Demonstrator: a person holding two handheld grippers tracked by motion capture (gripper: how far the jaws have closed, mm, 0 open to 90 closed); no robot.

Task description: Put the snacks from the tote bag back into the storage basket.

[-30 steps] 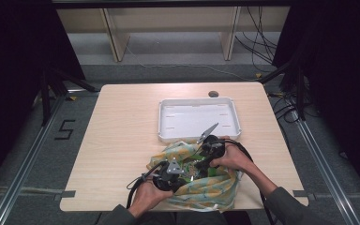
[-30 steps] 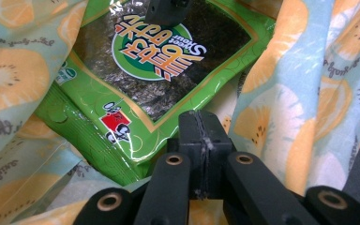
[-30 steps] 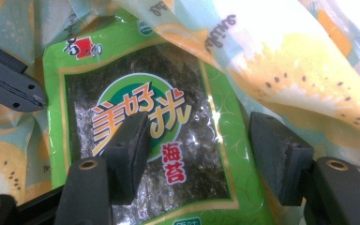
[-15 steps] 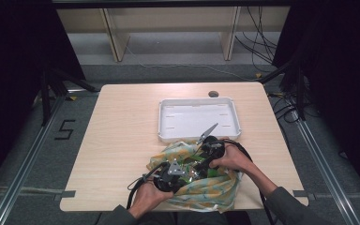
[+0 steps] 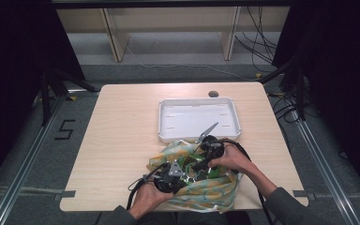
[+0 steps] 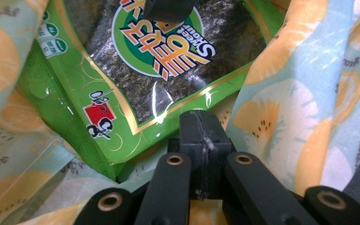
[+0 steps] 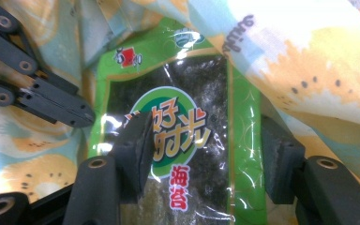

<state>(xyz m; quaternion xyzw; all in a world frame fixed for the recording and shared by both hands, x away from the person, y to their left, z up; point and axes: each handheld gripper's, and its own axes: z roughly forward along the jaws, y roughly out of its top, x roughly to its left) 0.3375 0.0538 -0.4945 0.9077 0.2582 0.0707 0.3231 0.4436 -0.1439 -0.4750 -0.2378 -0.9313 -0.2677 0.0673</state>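
The work in hand looks like getting a green, glossy seaweed snack packet (image 7: 187,140) out of a soft cloth bag printed with orange fruit slices on pale blue (image 5: 206,187) and, I judge, into the white rectangular plastic tray (image 5: 199,118) just beyond it. That is barely begun: the packet lies inside the bag at the near edge of the light wooden table (image 5: 122,140), and the tray holds nothing.

The left gripper (image 6: 201,133) has its jaws pressed fully together at the bag's opening; cloth lies under and beside them, but I cannot tell whether any fabric is pinched between the pads. The right gripper (image 7: 206,154) has its jaws partly spread, one on either side of the packet, and they have just been closing in on it. The left pad lies over the packet's printed face and the right pad stands just off its green edge, so no grip is made yet. Grasping, lifting out and placing all remain.

The high view gives the layout: bag near, tray just beyond it, both hands buried in the cloth. The gripper views show the packet itself, its dark seaweed window and round logo, which the high view reduces to a scrap of green.
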